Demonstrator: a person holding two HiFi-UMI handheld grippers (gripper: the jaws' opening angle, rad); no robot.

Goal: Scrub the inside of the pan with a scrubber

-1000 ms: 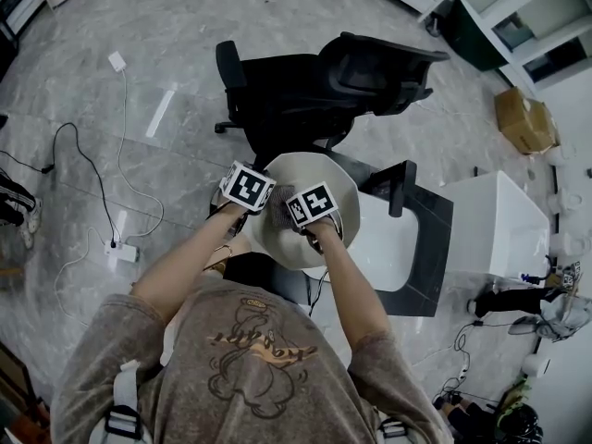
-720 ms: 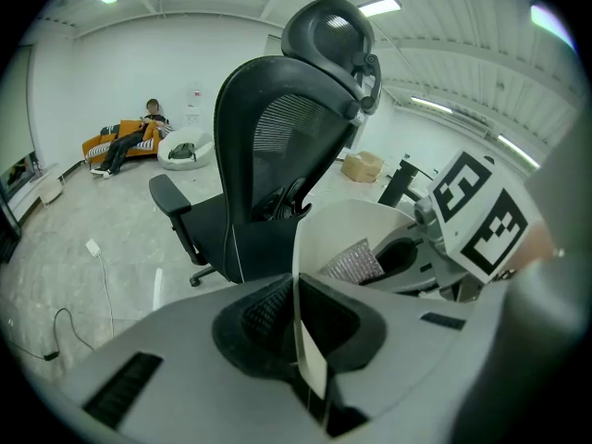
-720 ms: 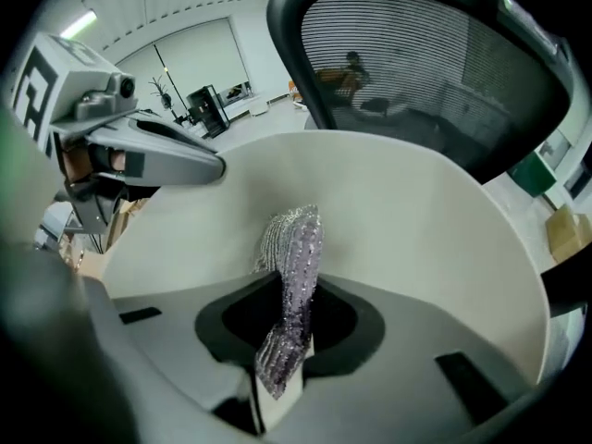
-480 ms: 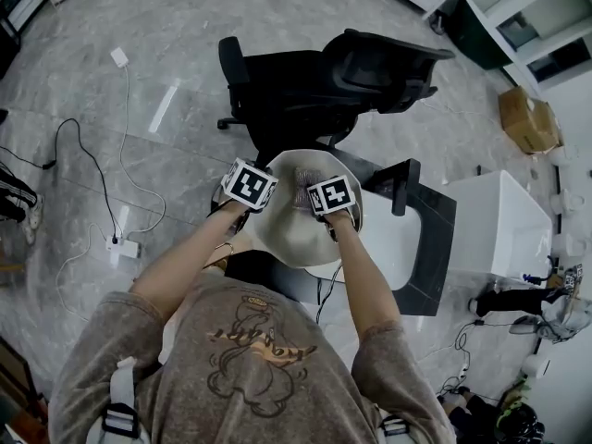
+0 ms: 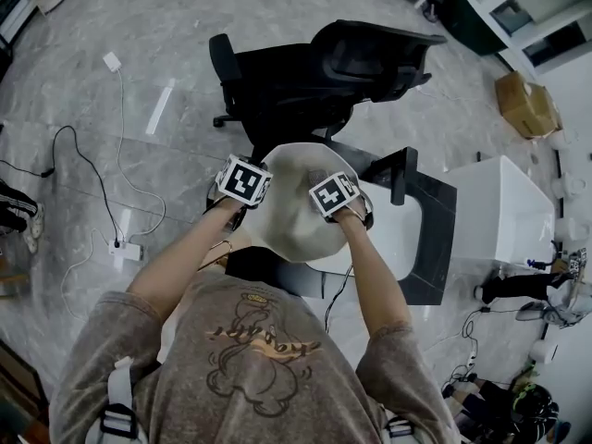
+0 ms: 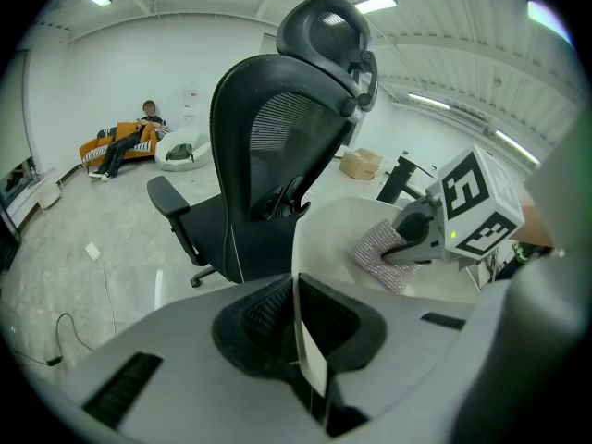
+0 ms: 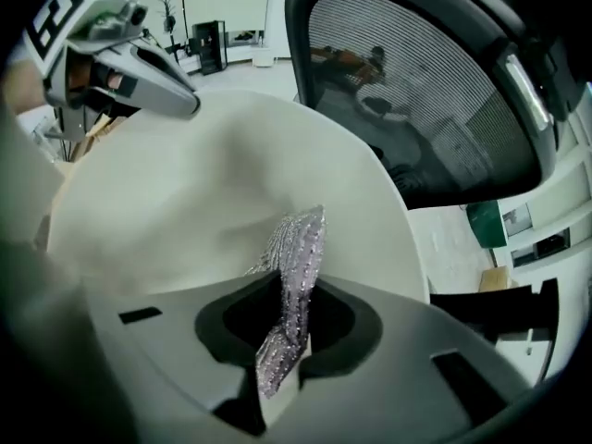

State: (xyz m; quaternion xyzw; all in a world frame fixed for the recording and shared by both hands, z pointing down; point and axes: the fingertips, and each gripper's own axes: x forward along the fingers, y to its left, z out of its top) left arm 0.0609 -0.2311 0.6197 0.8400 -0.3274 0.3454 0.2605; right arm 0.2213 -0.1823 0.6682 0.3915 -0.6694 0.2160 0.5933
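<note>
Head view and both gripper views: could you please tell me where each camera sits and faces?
Head view: on the person's head, facing steeply down onto the pan and chair; arms and shirt show.
Left gripper view: on the left tongs, facing along the pan rim they clamp; right tongs with scrubber opposite.
Right gripper view: on the right tongs, facing into the pan; scrubber clamped, left tongs top left.
All share the pan.

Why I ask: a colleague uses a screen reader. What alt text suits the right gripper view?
The right gripper has its jaws pinched on a glittery silver scrubber, pressed against the inside of a cream pan. At upper left, the left gripper grips the pan's rim. A black mesh office chair stands behind.
</note>
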